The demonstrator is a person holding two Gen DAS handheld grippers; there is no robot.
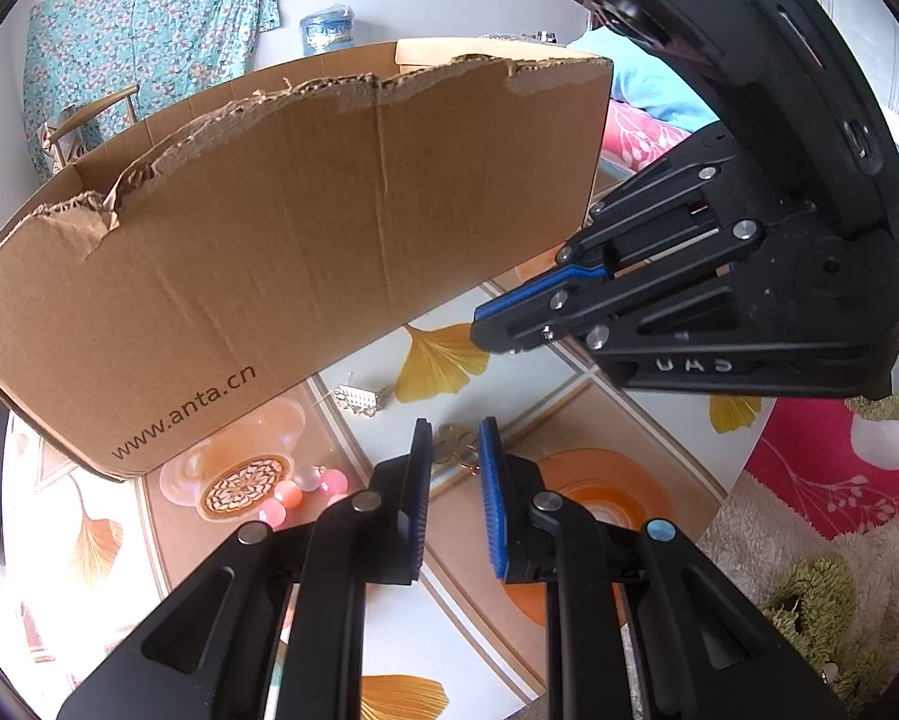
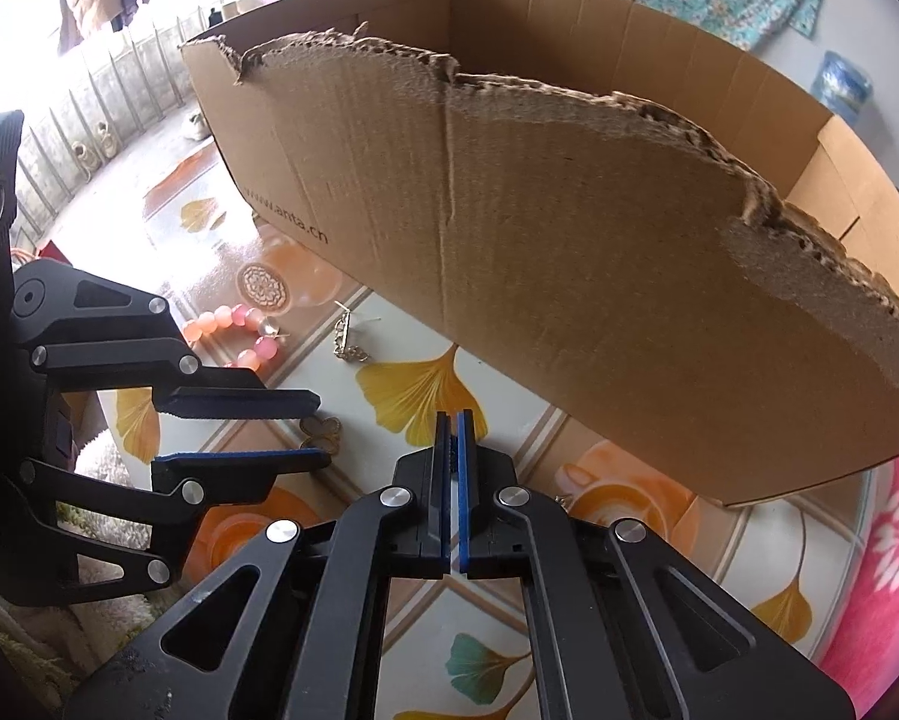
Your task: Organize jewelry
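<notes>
My left hand-held gripper (image 1: pixel 455 450) hangs with its pads a little apart, released, nothing pressed between them; the gold clover-shaped charm (image 1: pixel 456 443) lies on the surface just past its tips, seen through the gap. My right hand-held gripper (image 2: pixel 456 420) is clenched pad to pad, and I see nothing held in it. I judge the charm light, thin, stiff and slick, so I would pinch it across its flat lobes. Beyond the left gripper's tips lies a small gold chain piece (image 1: pixel 362 399), limp and likely to slip. Left of its tips sits the pink bead bracelet (image 1: pixel 305 492), hard and prone to roll. The cardboard box (image 1: pixel 281 228) stands beyond both grippers; its torn front wall hides whatever is inside.
</notes>
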